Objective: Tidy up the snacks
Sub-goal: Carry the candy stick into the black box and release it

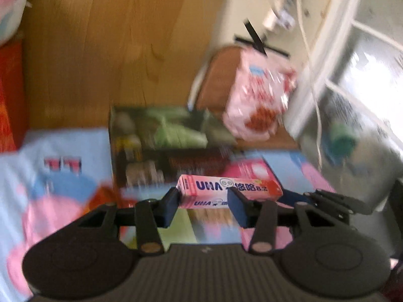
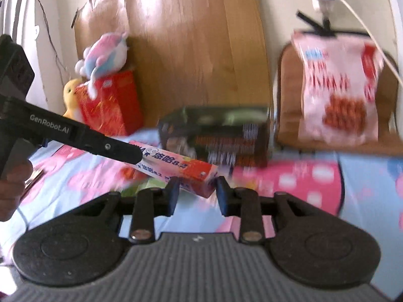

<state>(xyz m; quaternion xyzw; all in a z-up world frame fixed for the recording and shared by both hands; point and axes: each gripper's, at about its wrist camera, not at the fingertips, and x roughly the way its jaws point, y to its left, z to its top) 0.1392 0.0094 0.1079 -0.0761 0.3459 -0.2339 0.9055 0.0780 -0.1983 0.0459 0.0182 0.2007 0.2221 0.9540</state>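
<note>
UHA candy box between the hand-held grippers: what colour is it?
Pink, with blue lettering and a red strawberry end: UHA candy box, clearest in the left wrist view.

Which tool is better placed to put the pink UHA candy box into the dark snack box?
Probably the left tool. It holds the pink UHA candy box directly before the dark snack box; the right tool only flanks its end.

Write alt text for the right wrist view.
A pink UHA candy box is held by the left gripper at one end while the right gripper has its fingers on either side of the other end. Behind sit a dark snack box, a pink snack bag and a red box topped with plush toys.
</note>
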